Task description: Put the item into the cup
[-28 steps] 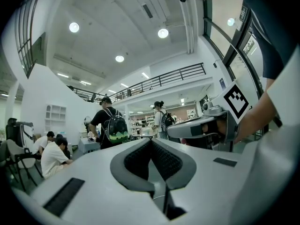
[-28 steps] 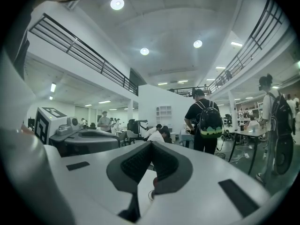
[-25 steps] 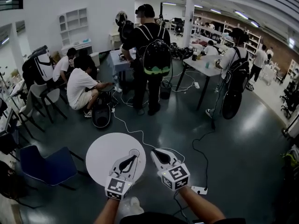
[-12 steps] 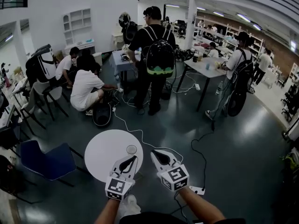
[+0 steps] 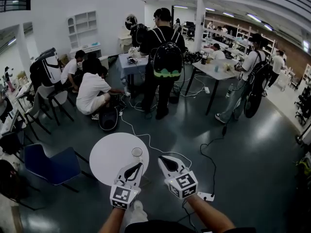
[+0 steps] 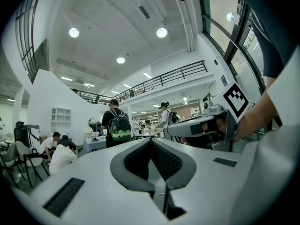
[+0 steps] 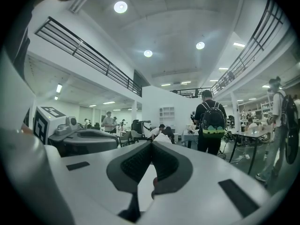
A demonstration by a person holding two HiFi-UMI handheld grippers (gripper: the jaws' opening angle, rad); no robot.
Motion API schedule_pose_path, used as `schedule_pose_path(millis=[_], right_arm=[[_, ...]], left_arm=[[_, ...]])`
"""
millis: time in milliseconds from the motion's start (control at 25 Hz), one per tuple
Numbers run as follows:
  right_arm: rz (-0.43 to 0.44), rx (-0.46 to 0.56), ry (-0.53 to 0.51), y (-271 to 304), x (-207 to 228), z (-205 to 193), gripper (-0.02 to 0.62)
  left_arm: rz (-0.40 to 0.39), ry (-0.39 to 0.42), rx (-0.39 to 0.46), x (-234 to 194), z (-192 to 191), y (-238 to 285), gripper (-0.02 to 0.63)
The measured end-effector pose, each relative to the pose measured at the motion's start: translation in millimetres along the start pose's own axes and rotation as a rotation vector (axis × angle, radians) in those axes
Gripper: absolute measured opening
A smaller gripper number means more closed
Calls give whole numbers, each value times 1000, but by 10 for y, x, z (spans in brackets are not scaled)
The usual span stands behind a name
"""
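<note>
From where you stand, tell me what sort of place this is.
Most likely an open-plan lab or workshop hall: worktables loaded with gear, cables trailing over the floor, storage shelving along the far wall, and a railed mezzanine overhead.

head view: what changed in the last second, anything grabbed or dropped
The round white table and the cup on it slid slightly up the head view, so the cup lies a little further from the tip of the left gripper. Nothing was taken hold of or let go. The left gripper and the right gripper stay side by side, shut.
</note>
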State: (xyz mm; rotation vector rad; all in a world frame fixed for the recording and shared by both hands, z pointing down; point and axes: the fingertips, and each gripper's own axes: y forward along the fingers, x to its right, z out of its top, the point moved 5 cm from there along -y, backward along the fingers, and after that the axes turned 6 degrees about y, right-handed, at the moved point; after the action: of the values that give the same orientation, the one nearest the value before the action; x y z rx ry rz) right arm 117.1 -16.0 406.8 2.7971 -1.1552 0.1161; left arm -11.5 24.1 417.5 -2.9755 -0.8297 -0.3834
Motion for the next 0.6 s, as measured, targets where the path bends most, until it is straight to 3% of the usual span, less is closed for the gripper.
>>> schedule_pose_path(millis=[600], right_arm=[[2, 19, 36, -376, -1, -124, 17]], left_arm=[[8, -23, -41, 402, -40, -213, 15]])
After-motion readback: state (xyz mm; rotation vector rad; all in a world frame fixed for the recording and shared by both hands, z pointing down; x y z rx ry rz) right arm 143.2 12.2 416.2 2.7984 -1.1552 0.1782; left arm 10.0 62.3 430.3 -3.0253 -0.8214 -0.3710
